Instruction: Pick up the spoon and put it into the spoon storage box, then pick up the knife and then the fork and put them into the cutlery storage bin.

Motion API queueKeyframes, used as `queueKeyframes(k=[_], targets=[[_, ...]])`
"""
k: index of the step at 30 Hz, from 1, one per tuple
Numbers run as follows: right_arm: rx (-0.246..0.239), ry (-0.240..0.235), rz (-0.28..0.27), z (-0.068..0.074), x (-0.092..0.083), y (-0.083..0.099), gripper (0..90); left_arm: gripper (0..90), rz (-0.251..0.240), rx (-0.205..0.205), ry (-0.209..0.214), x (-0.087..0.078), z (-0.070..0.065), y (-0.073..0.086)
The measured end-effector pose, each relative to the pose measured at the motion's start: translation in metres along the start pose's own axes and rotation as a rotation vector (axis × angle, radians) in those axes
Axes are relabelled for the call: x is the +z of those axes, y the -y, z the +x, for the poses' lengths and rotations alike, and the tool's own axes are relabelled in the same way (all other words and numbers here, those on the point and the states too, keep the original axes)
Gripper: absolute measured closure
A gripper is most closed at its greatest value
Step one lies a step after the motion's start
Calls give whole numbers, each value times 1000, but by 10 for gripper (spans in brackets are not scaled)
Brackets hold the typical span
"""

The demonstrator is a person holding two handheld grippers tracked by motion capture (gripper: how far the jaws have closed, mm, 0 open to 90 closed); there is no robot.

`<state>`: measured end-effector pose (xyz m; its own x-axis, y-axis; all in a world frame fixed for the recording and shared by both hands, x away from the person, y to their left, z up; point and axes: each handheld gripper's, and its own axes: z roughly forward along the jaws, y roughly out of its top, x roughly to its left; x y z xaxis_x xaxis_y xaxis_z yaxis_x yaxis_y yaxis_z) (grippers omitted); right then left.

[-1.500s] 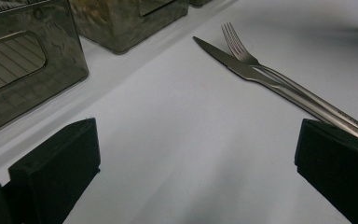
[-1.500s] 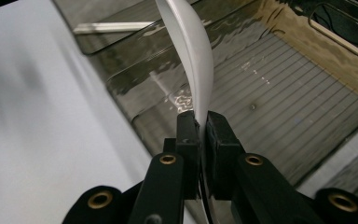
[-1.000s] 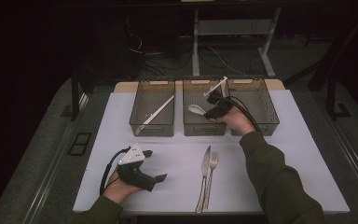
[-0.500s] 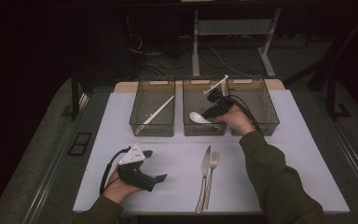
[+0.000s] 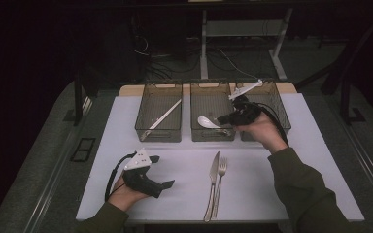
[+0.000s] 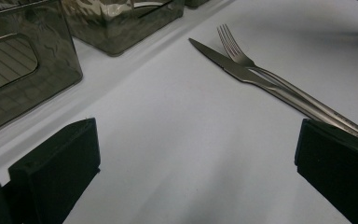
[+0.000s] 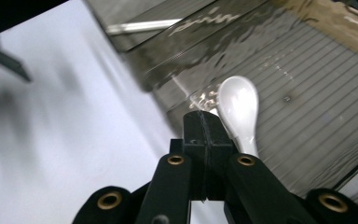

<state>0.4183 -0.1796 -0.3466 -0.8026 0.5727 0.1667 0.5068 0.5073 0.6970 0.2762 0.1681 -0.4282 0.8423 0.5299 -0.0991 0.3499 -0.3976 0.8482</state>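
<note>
Smoky translucent bins sit in a row at the far edge of the white mat [image 5: 291,160]: the left bin [image 5: 159,112] holds a pale utensil (lying slantwise), the middle bin [image 5: 211,111] lies under a white spoon [image 5: 205,122] clamped in the right gripper [image 5: 222,121]. Nearer, a knife [image 5: 211,180] and fork [image 5: 219,182] lie side by side, beside the left gripper [image 5: 167,171], jaws wide apart. Dark floor and cables lie beyond.
</note>
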Motion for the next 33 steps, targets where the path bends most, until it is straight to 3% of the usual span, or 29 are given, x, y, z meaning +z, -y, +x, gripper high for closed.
queueKeyframes(k=[9,15,33], targets=[[-60,-36,-23,22,-9,32,895,0,9,5,-4,0,0,0],[-74,-60,-45,33,-12,52,895,0,9,3,-7,0,-1,0],[-126,-119,16,70,-12,92,895,0,11,-1,-10,0,-1,1]])
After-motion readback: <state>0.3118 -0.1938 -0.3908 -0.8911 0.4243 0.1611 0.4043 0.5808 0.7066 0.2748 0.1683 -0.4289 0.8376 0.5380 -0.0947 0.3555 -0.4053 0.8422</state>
